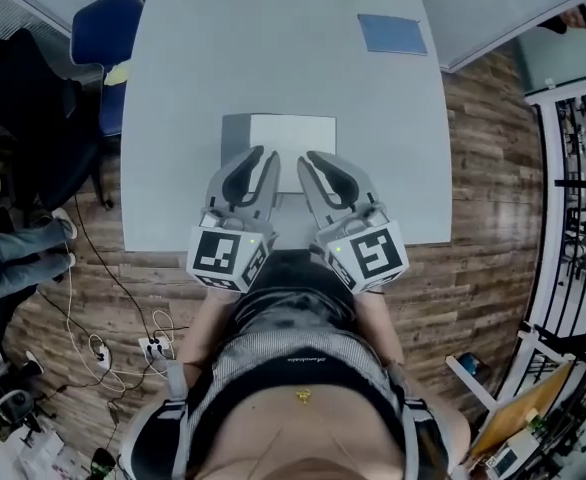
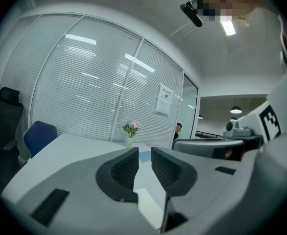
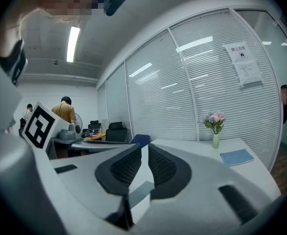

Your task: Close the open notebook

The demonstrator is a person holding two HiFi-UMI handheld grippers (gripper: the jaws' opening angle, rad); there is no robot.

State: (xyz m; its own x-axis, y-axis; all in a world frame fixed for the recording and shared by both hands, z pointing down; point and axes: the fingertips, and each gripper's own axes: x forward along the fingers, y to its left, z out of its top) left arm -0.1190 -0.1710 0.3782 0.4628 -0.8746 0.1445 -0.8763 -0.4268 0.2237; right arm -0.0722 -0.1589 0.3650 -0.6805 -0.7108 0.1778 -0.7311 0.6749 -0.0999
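The notebook (image 1: pixel 293 150) lies open in the middle of the pale table (image 1: pixel 188 78), a white page up and a grey strip of cover at its left. Both grippers hover side by side over its near edge. My left gripper (image 1: pixel 265 158) points at the left part of the page, and my right gripper (image 1: pixel 315 158) at the lower right part. In the left gripper view the gripper (image 2: pixel 144 154) shows a narrow gap with nothing in it, the white page (image 2: pixel 151 207) below. The right gripper (image 3: pixel 144 150) is likewise open and empty above the notebook's edge (image 3: pixel 141 196).
A thin blue book (image 1: pixel 392 34) lies at the table's far right, with a small vase of flowers (image 3: pixel 215 126) behind it. A blue chair (image 1: pixel 108 43) stands at the far left corner. Cables and bags cover the floor at the left.
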